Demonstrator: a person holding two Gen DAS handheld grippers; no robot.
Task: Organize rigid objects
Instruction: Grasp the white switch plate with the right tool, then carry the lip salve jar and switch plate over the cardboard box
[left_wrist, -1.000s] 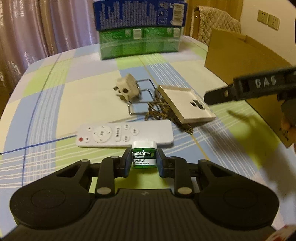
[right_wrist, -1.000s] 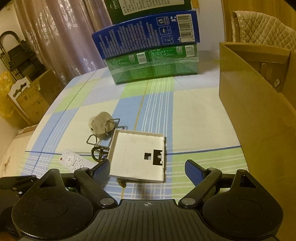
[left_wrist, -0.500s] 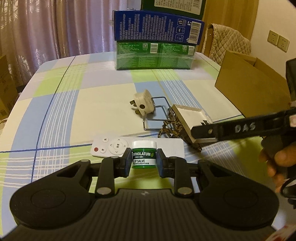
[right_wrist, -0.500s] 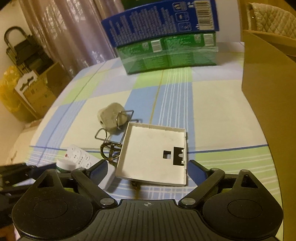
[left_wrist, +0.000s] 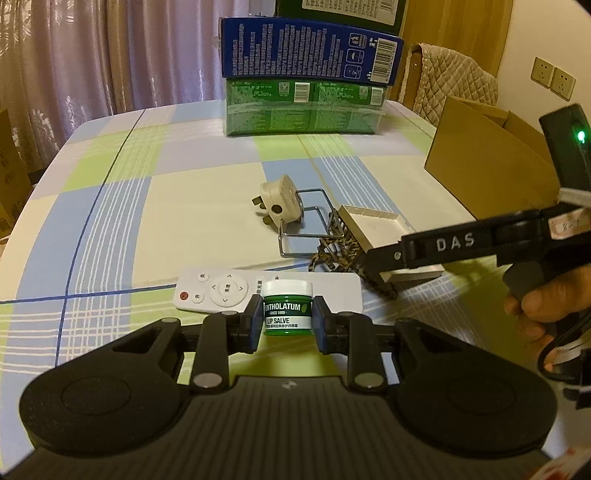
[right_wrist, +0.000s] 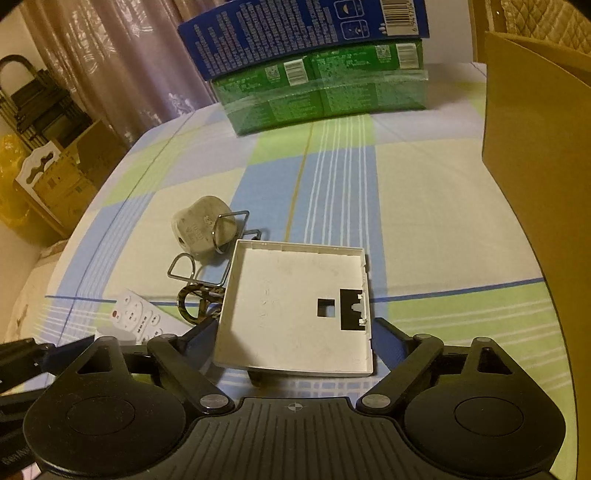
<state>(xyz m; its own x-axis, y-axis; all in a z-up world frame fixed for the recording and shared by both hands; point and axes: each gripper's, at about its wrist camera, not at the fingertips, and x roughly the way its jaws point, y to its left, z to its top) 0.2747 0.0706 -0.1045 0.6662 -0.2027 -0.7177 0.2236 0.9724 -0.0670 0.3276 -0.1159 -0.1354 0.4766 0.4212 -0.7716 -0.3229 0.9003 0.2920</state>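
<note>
Sitting clamped in the left claw (left_wrist: 287, 320), the green lip salve jar (left_wrist: 287, 308) is being held just over the bench (left_wrist: 177, 206). The white square cover (right_wrist: 295, 306) is being closed in on by the right claw (right_wrist: 293, 341), pads flanking it. Beyond, a remote (left_wrist: 221, 290) and plug (left_wrist: 279, 201) are lying.

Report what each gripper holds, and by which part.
Left gripper: small green lip salve jar, by its sides. Right gripper: closing around the white square plastic cover, not gripping.

Checked tablecloth (left_wrist: 192, 206) under remote (left_wrist: 221, 291), plug (left_wrist: 280, 199)
</note>
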